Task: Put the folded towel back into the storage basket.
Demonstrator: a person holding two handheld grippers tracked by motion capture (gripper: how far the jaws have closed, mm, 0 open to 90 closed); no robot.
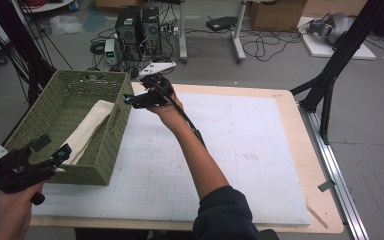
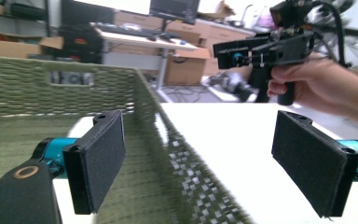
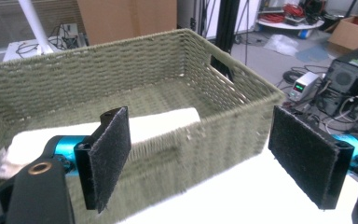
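A green woven basket [image 1: 115, 131] stands on the table's left side with a cream folded cloth [image 1: 87, 129] lying inside it. My left gripper [image 1: 54, 147] is open at the basket's near corner; in the left gripper view the basket's wall [image 2: 65, 88] runs between the jaws of that gripper [image 2: 200, 140]. My right gripper [image 1: 130, 100] is held up, open, by the basket's far right corner. In the right gripper view this gripper [image 3: 198, 135] looks over the basket rim [image 3: 242, 100] at the cloth [image 3: 158, 122]. Neither holds anything. The right gripper [image 2: 223, 51] and its hand also appear ahead in the left gripper view.
A white gridded mat [image 1: 230, 150] covers the wooden table [image 1: 292, 120]. A black frame leg [image 1: 330, 80] stands off the table's right edge. Computer towers [image 1: 139, 25] and cables lie on the floor beyond the far edge.
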